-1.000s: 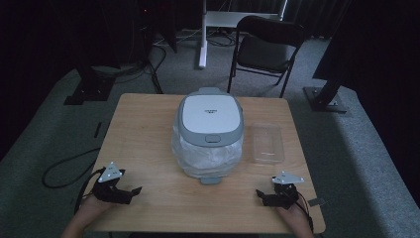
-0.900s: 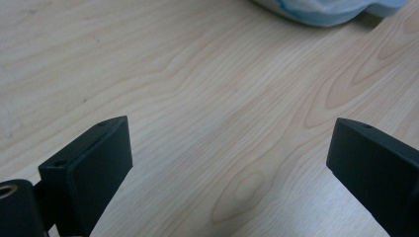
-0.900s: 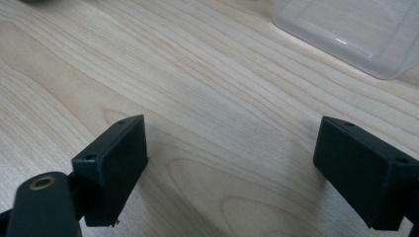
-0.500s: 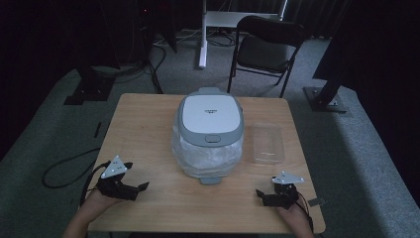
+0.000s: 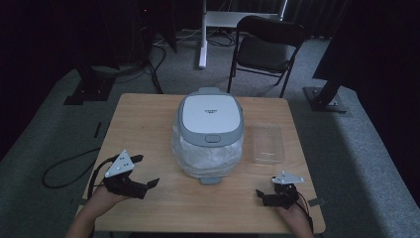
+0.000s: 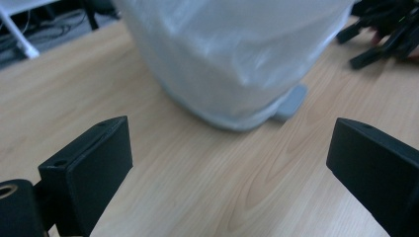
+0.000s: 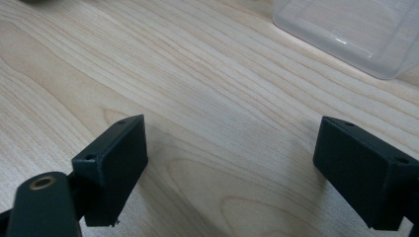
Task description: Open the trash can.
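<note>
Rice cooker (image 5: pixel 210 130) sits mid-table, lid down, body wrapped in clear plastic film. Left gripper (image 5: pixel 140 174) hangs at its eight o'clock, jaws wide and empty; right gripper (image 5: pixel 264 195) rests at five o'clock, also spread, holding nothing. Risk: jaws could slip on that film, or an elbow nudges the clear plastic container (image 5: pixel 267 144) at three o'clock.

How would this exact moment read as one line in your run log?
left hand-held gripper: open, empty, faces plastic-wrapped white-and-grey rice cooker | right hand-held gripper: open, empty, low over wooden table
</note>
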A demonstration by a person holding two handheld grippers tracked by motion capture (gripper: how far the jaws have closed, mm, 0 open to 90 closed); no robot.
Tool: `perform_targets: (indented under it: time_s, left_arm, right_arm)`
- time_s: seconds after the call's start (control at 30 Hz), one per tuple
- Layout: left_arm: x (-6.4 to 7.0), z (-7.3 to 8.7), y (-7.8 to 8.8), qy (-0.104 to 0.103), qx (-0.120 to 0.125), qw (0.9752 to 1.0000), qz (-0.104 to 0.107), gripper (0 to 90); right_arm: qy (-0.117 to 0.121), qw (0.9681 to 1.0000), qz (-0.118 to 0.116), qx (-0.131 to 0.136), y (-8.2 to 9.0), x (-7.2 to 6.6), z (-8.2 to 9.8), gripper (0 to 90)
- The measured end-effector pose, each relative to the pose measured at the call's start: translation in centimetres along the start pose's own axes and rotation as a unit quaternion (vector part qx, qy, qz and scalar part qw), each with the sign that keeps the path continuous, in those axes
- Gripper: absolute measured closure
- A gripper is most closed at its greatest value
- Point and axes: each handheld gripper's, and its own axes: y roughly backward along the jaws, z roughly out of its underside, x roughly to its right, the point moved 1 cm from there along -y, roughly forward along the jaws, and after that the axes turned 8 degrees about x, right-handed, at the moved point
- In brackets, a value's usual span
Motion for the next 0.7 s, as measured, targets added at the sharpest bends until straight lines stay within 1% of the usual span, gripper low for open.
perform_targets:
  time_s: [0.03, 0.07, 0.1, 0.17, 0.2, 0.23, 0.27, 0.33, 0.4, 0.47, 0.5, 0.53, 0.63, 0.7]
  left_arm:
    - [0.0, -0.4, -0.1, 0.003, 0.007, 1.0, 0.004, 4.6]
    - [0.0, -0.4, -0.1, 0.003, 0.007, 1.0, 0.004, 4.6]
    - [0.0, -1.1, -0.2, 0.006, 0.017, 0.9997, 0.014, 4.6]
    - [0.2, -1.9, -0.5, 0.0, 0.018, 0.9996, 0.021, 4.6]
    - [0.2, -1.9, -0.5, 0.0, 0.018, 0.9996, 0.021, 4.6]
    - [0.4, -2.3, -0.6, -0.006, 0.02, 0.9995, 0.023, 4.6]
    - [0.7, -3.0, -1.0, -0.014, 0.022, 0.9992, 0.029, 4.7]
    - [1.0, -3.5, -1.2, -0.019, 0.028, 0.999, 0.031, 4.7]
    - [1.2, -4.2, -1.3, -0.018, 0.038, 0.9982, 0.043, 4.7]
    - [1.3, -4.9, -1.3, -0.02, 0.05, 0.9973, 0.05, 6.9]
    - [1.3, -5.2, -1.4, -0.021, 0.052, 0.9967, 0.058, 6.9]
    - [1.3, -5.4, -1.4, -0.019, 0.056, 0.9963, 0.062, 6.9]
    - [1.2, -6.2, -1.7, -0.013, 0.074, 0.9948, 0.07, 6.9]
    - [1.2, -6.8, -1.9, -0.01, 0.084, 0.994, 0.07, 7.2]
  right_arm:
    - [0.0, 1.0, 0.0, 0.0, 0.0, 0.0, 0.0, 12.8]
    - [0.0, 1.0, 0.0, 0.0, 0.0, 0.0, 0.0, 12.9]
    - [0.0, 1.0, 0.0, 0.0, 0.0, 0.0, 0.0, 12.9]
    - [0.0, 1.0, 0.001, 0.0, 0.0, 0.0, 0.0, 13.1]
    - [0.0, 1.0, 0.001, 0.0, 0.0, 0.0, 0.0, 13.1]
    - [-0.001, 1.0, 0.001, 0.0, 0.0, 0.0, 0.0, 13.2]
    - [0.0, 1.0, 0.001, 0.001, 0.0, 0.0, 0.0, 13.2]
    - [0.0, 1.0, 0.001, 0.0, 0.0, 0.0, 0.0, 13.3]
    - [0.0, 1.0, 0.001, 0.001, 0.0, 0.0, 0.0, 13.4]
    - [0.0, 1.0, 0.002, 0.001, 0.0, 0.0, 0.0, 13.4]
    - [-0.001, 1.0, 0.002, 0.001, 0.0, 0.0, 0.0, 13.5]
    - [0.0, 1.0, 0.002, 0.001, 0.0, 0.0, 0.0, 13.5]
    - [-0.001, 1.0, 0.002, 0.001, 0.0, 0.0, 0.0, 13.9]
    - [-0.001, 1.0, 0.002, 0.002, 0.0, 0.0, 0.0, 13.9]
